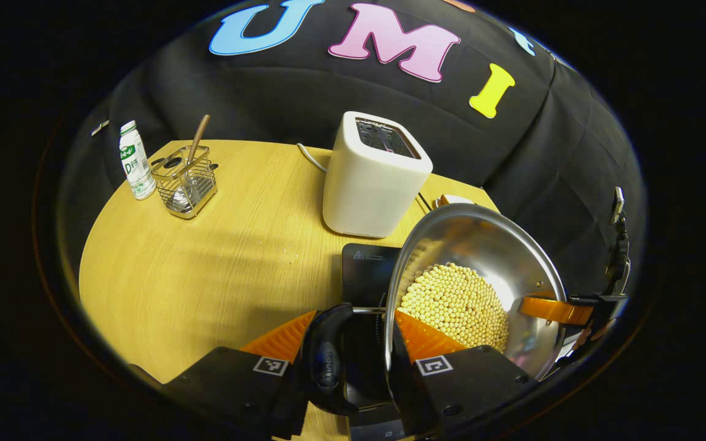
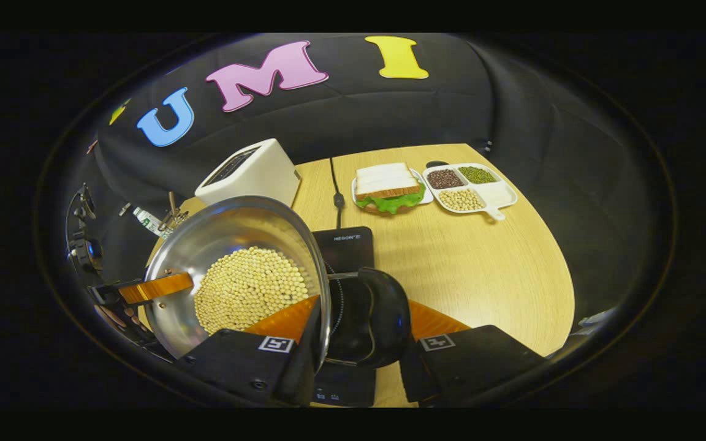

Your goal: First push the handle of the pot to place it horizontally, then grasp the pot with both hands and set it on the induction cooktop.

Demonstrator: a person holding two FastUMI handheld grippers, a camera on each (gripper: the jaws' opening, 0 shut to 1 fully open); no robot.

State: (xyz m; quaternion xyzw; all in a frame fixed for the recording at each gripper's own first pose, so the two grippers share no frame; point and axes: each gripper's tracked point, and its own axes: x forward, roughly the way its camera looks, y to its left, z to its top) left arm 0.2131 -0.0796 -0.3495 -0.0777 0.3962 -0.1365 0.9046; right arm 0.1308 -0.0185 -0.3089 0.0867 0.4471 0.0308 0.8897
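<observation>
Pot (image 1: pixel 482 269): tilted, beans (image 1: pixel 457 303) inside, above cooktop (image 1: pixel 368 269).
Left gripper (image 1: pixel 353 337): clamps one black handle (image 1: pixel 328 355).
Right gripper (image 2: pixel 362 324): clamps the opposite handle (image 2: pixel 371 318).

The right gripper (image 2: pixel 359 334) is clamping the bean-filled pot (image 2: pixel 236 275) by its black handle (image 2: pixel 372 318) above the induction cooktop (image 2: pixel 345 248) on the desk (image 2: pixel 488 269).

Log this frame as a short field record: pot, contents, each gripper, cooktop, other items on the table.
pot: steel pot, held above the table, one gripper at each side handle
contents: pale round beans
left gripper: straddles pot rim and black handle
right gripper: straddles rim and opposite handle
cooktop: black induction cooktop just beneath pot
other: toaster, sandwich plate, divided tray, bottle, utensil rack
</observation>
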